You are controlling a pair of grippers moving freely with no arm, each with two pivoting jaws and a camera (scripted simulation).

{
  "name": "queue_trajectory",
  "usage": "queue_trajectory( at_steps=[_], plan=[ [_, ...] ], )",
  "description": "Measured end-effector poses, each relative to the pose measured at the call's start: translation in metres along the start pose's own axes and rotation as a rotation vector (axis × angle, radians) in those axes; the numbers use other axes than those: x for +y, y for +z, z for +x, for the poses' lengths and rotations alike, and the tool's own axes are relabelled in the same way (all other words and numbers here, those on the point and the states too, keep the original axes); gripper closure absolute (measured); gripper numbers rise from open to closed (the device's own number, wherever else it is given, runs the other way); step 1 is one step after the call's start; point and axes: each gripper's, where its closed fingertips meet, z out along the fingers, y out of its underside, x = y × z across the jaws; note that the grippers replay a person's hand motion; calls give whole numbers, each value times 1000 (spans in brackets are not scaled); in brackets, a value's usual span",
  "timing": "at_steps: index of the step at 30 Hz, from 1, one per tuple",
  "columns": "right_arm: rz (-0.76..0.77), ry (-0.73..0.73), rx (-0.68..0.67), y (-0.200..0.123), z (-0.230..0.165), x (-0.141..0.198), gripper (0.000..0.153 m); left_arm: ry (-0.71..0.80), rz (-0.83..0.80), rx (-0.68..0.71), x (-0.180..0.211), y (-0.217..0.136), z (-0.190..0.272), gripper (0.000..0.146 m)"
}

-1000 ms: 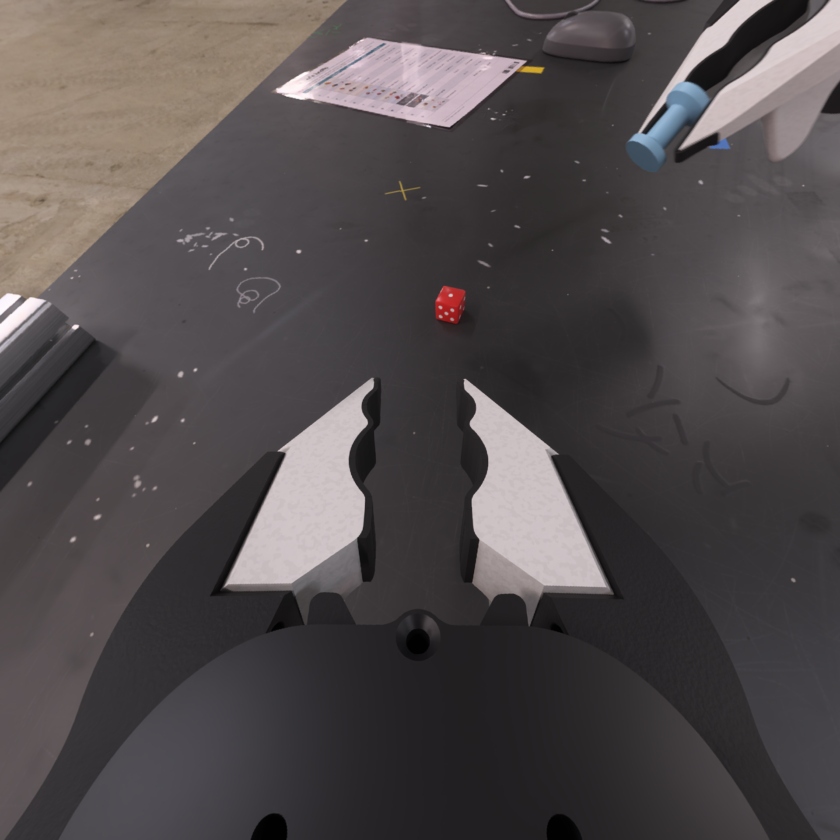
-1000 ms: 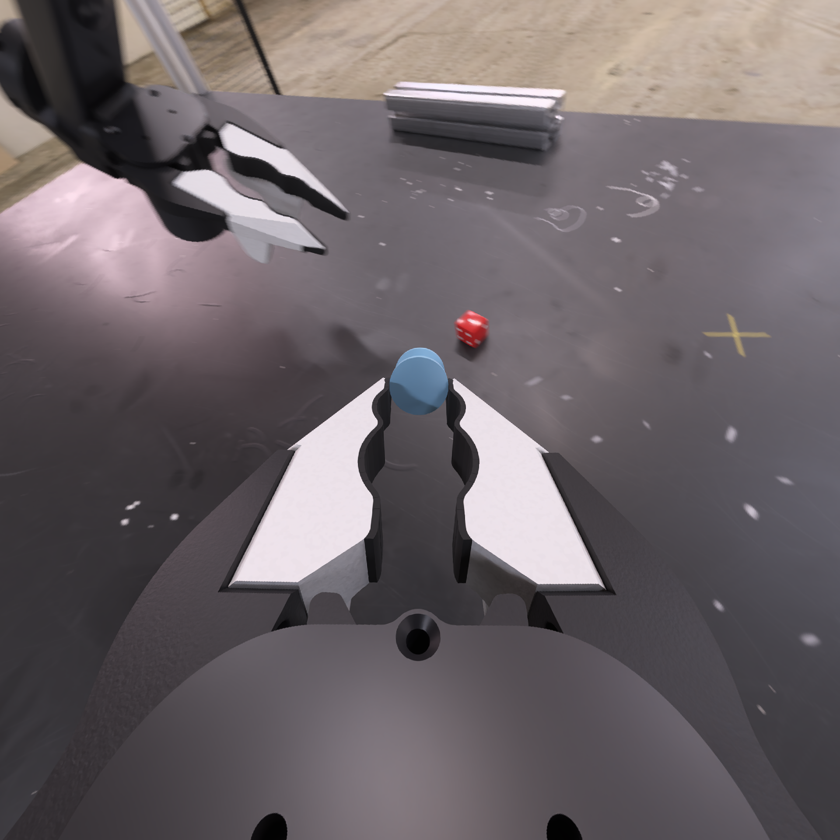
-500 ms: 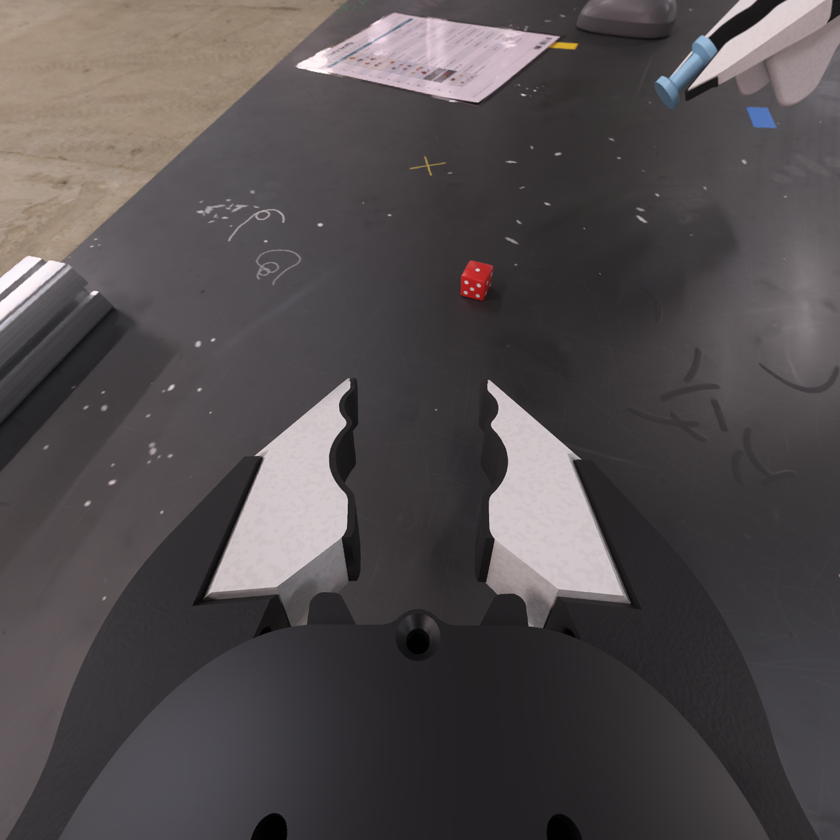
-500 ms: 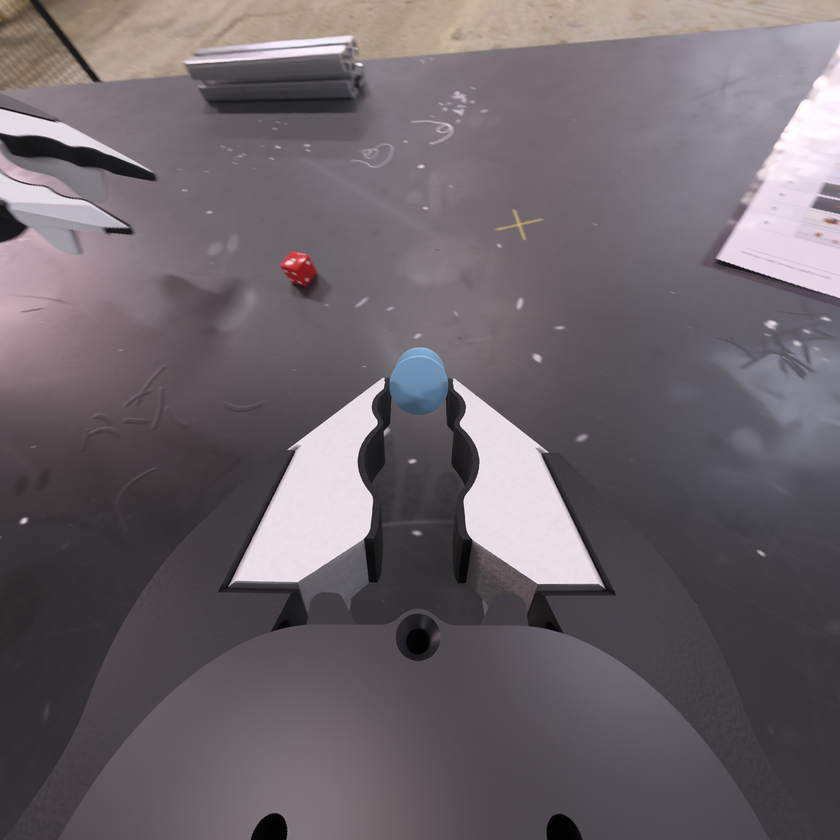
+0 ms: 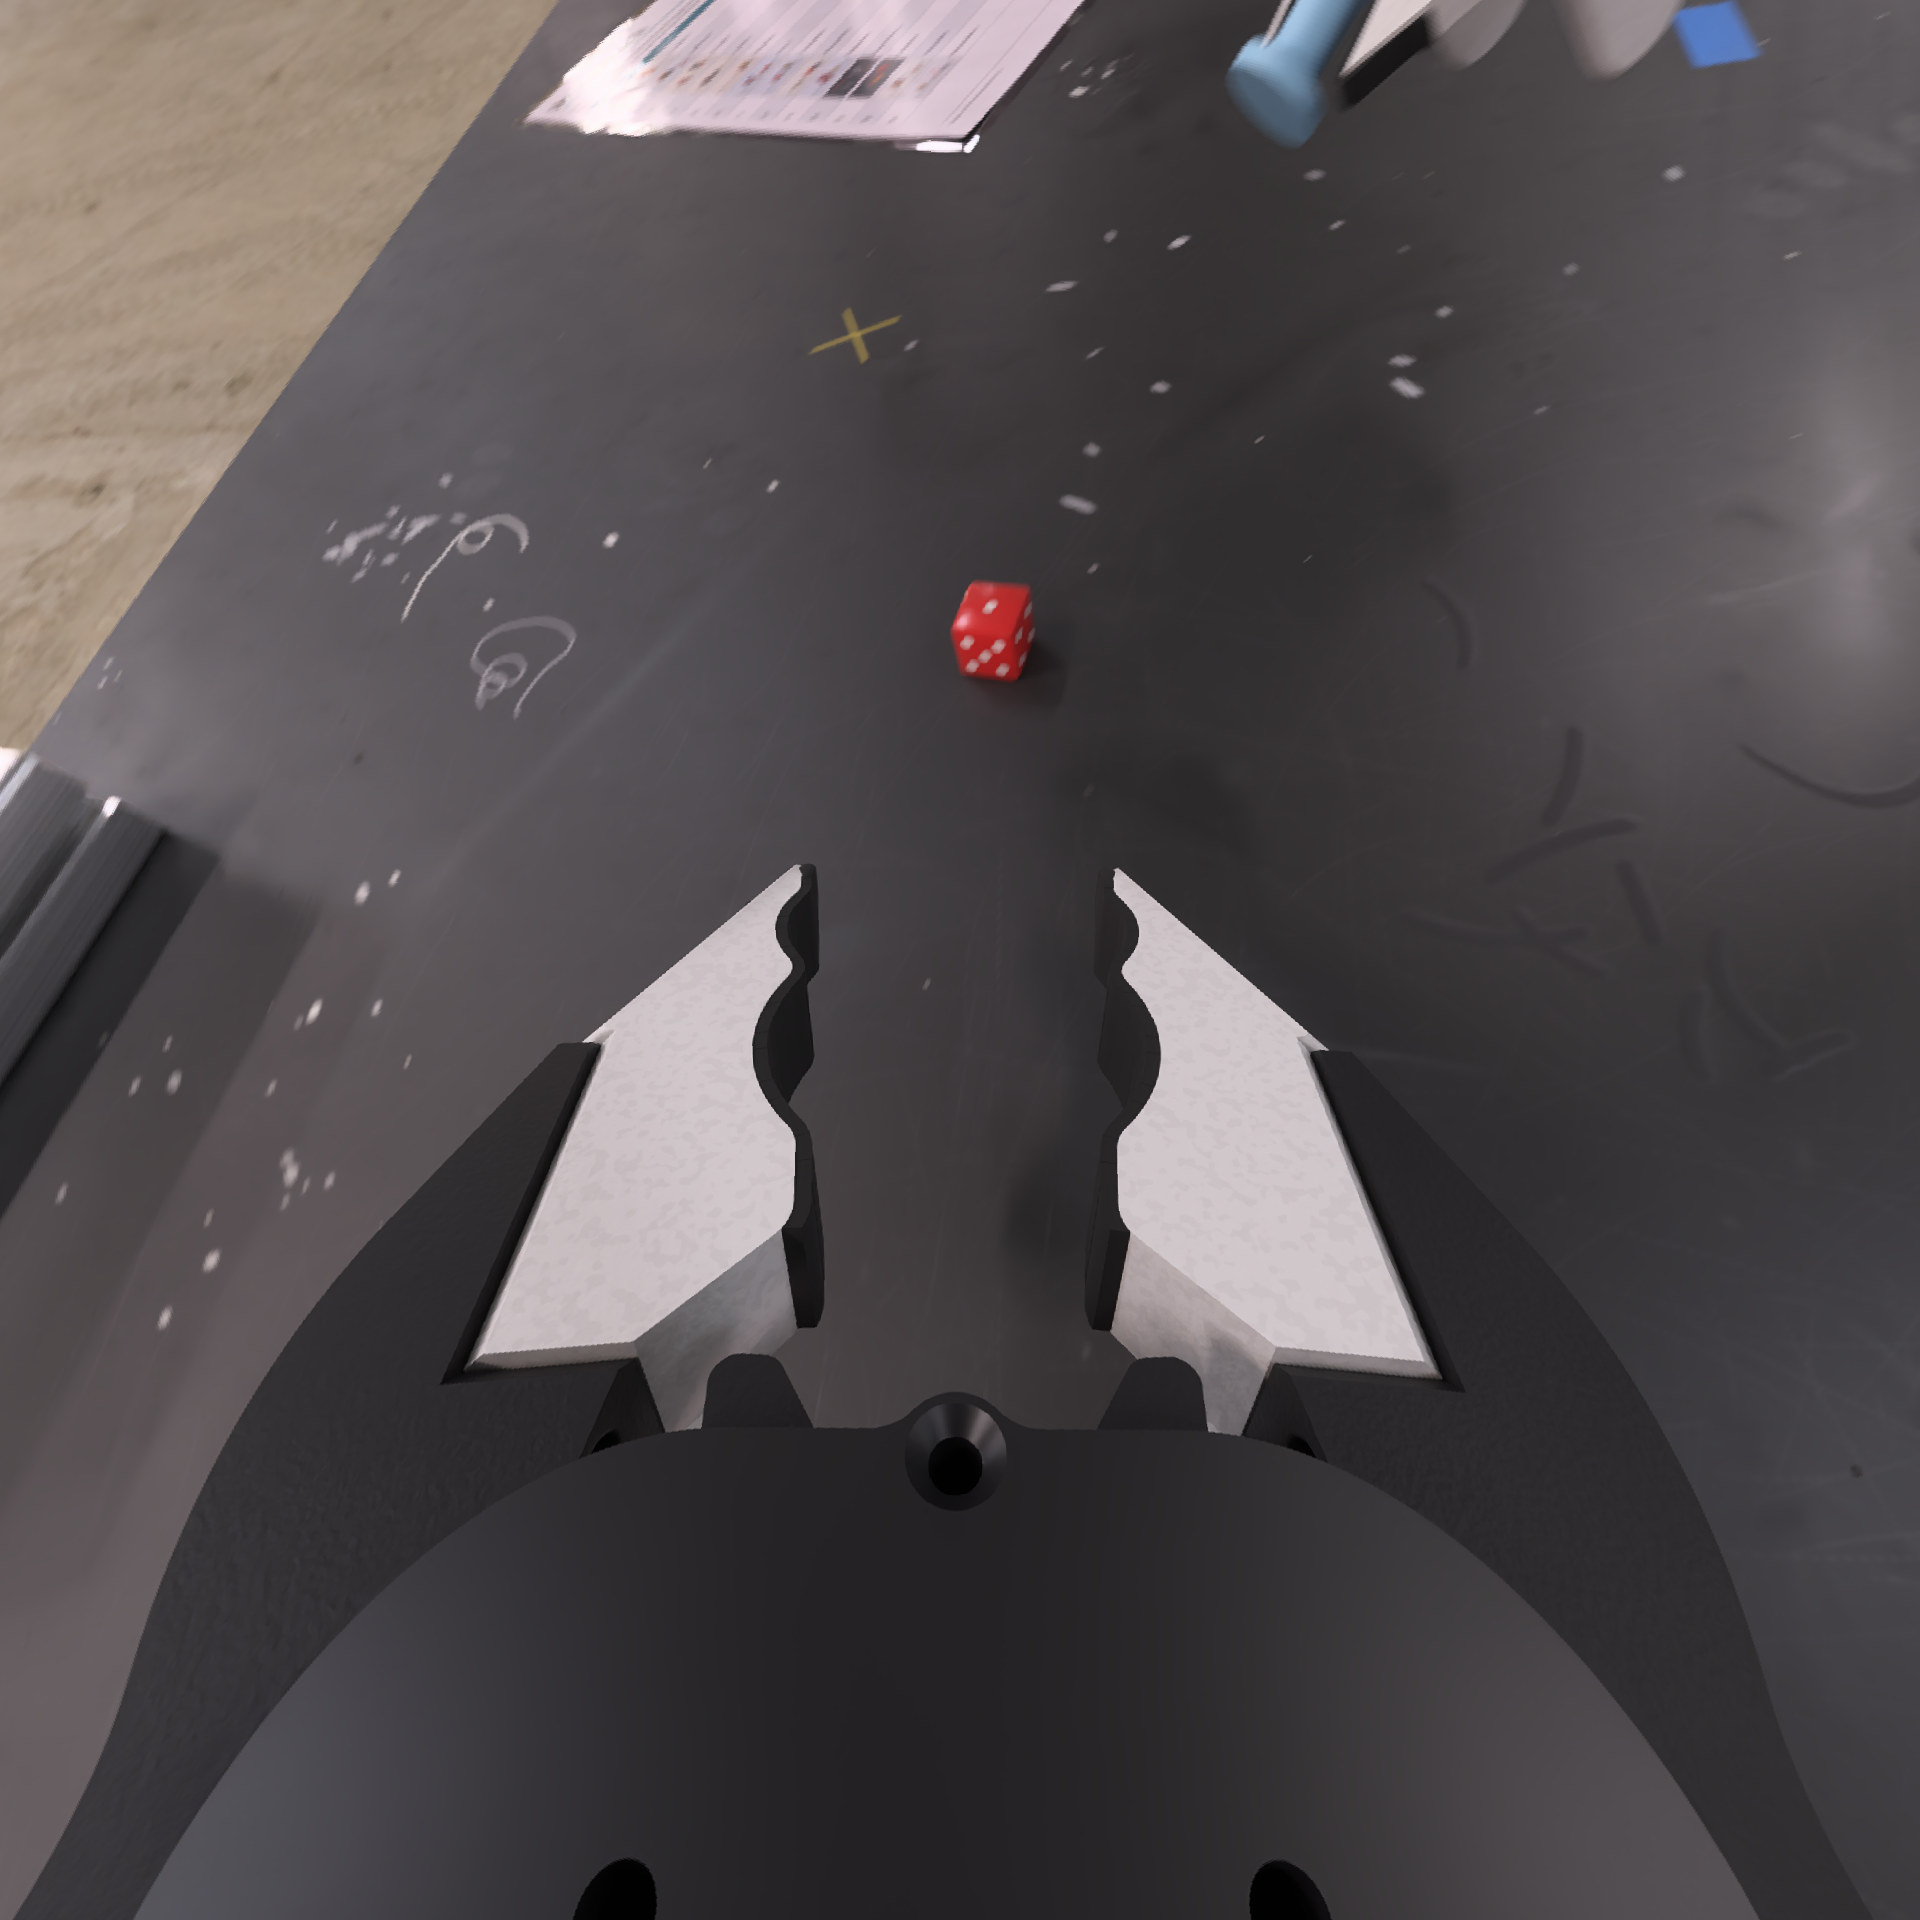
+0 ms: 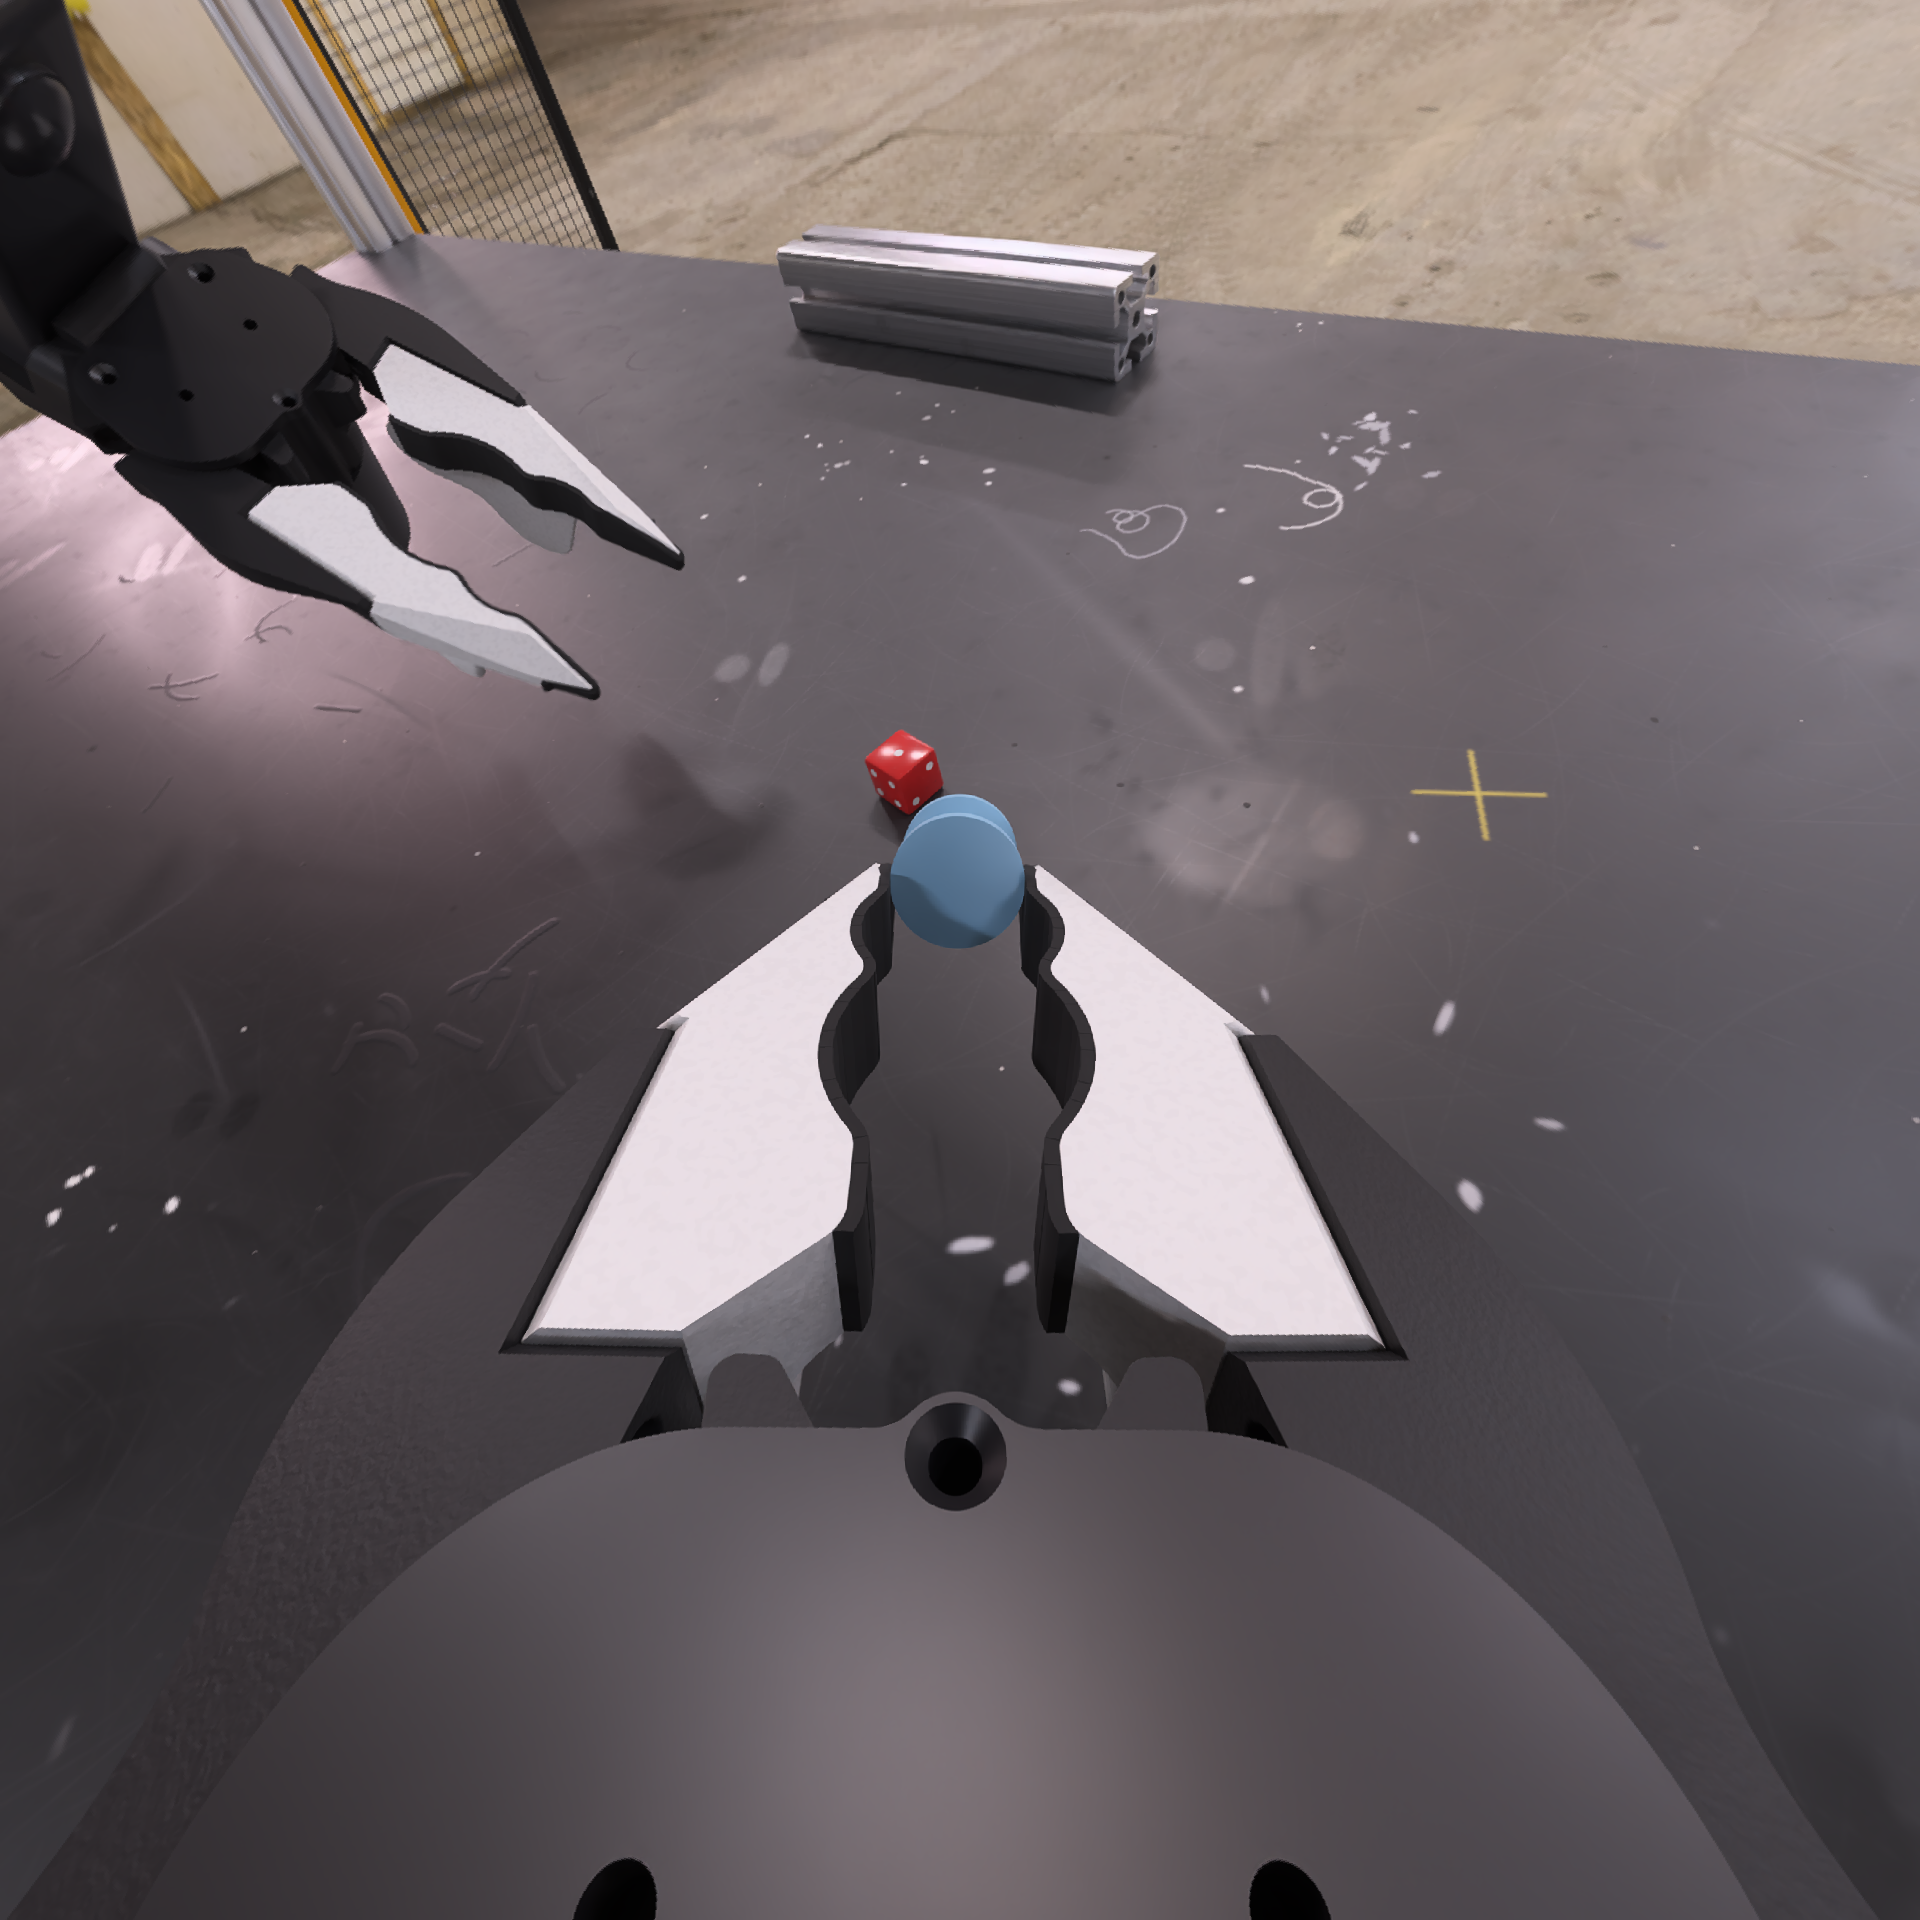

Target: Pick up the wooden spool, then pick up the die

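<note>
A red die [image 5: 992, 630] lies on the dark table [image 5: 1351, 644], straight ahead of my left gripper [image 5: 961, 871], which is open, empty and a short way short of it. My right gripper [image 6: 958, 871] is shut on a blue spool [image 6: 957, 873], held at the fingertips above the table. The die also shows in the right wrist view [image 6: 904, 770], just beyond the spool. The spool also shows in the left wrist view [image 5: 1283, 78], at the top right. The left gripper also shows in the right wrist view [image 6: 636, 623], open at the upper left.
A printed sheet [image 5: 821, 62] lies at the far end of the table. A silver aluminium bar [image 6: 971, 301] lies near the table's far edge in the right wrist view. A yellow cross [image 6: 1478, 795] and a blue tape patch [image 5: 1714, 31] mark the table.
My left gripper has opened wider and come closer to the die. My right gripper, still holding the spool, has swung so the die now sits just beyond the spool.
</note>
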Motion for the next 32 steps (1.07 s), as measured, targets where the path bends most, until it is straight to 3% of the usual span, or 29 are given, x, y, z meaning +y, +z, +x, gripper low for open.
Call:
queue_trajectory(
  at_steps=[4, 8, 12, 15, 21, 25, 29, 32],
  plan=[
    [18, 37, 5, 4, 8, 11, 129, 82, -3, 119, -25, 22, 19, 92],
    [28, 68, -9, 2, 10, 23, 129, 227, -227, 134, -26, 61, 11, 88],
    [38, 85, -27, 0, 10, 25, 129, 264, -421, 214, -18, 91, 6, 94],
    [31, 81, -38, -1, 8, 24, 129, 221, -479, 271, -20, 102, 10, 103],
    [57, 66, -58, -5, 2, 17, 129, 94, -556, 363, -18, 105, 13, 127],
    [97, 92, -68, -11, 4, 12, 129, 147, -573, 346, -20, 101, 13, 128],
    [100, 90, -71, -13, 4, 11, 129, 142, -474, 285, -46, 80, 16, 128],
    [86, 84, -95, -12, 0, 12, 129, 170, -421, 319, -60, 61, 38, 128]
  ],
)
